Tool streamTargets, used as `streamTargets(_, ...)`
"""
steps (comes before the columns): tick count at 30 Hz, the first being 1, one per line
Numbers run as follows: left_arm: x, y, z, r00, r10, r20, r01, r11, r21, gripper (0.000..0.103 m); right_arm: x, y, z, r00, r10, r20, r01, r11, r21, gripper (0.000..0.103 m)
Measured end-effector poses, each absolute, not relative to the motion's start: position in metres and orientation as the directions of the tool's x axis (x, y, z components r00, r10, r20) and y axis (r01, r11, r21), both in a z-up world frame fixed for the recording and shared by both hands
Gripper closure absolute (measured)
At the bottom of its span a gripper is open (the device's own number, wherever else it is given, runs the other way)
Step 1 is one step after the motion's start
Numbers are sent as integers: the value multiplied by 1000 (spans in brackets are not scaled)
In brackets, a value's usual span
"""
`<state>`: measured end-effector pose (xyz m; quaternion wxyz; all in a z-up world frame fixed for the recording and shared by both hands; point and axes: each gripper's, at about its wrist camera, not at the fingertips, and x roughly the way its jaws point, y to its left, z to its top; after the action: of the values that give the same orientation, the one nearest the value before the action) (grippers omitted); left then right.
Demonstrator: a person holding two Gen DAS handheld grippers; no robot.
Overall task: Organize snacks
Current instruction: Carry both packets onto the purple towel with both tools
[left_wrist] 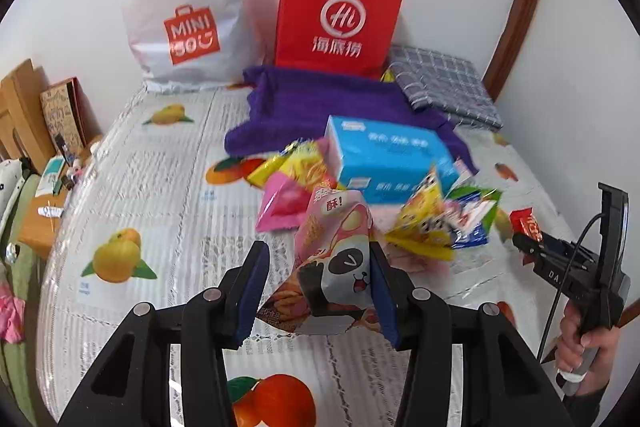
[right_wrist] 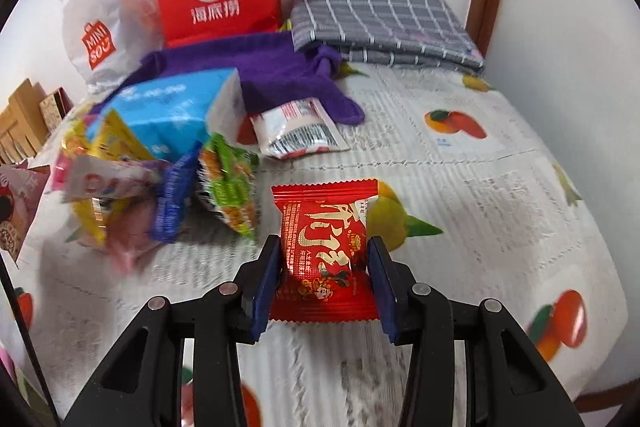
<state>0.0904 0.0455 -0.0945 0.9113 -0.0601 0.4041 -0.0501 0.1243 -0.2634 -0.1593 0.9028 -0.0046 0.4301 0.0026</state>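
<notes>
My left gripper (left_wrist: 318,267) is shut on a pink panda snack bag (left_wrist: 336,259), held above the table. My right gripper (right_wrist: 324,263) is shut on a small red snack packet (right_wrist: 324,251); it also shows at the right of the left wrist view (left_wrist: 526,223). A pile of snack packets (left_wrist: 432,223) lies by a blue tissue pack (left_wrist: 384,159). In the right wrist view the pile (right_wrist: 160,195) is to the left, with a green packet (right_wrist: 228,187) and a white sachet (right_wrist: 298,127).
A red paper bag (left_wrist: 340,15) and a white Miniso bag (left_wrist: 188,23) stand against the back wall. A purple cloth (left_wrist: 320,103) and a folded checked cloth (left_wrist: 444,87) lie behind the pile. The fruit-print tablecloth (left_wrist: 160,187) covers the table. Wooden furniture (left_wrist: 24,107) is left.
</notes>
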Motion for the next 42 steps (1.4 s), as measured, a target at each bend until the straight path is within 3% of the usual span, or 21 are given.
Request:
streamTargets(16, 110, 32, -21, 718, -191, -669, 98, 980, -174, 56, 110, -225, -55, 735, 76, -674, -82, 996, 24, 60)
streamTargets(42, 219, 24, 13, 733, -170, -659, 107, 985, -134, 56, 224, -192, -8, 744, 214, -633, -216, 974, 75, 60)
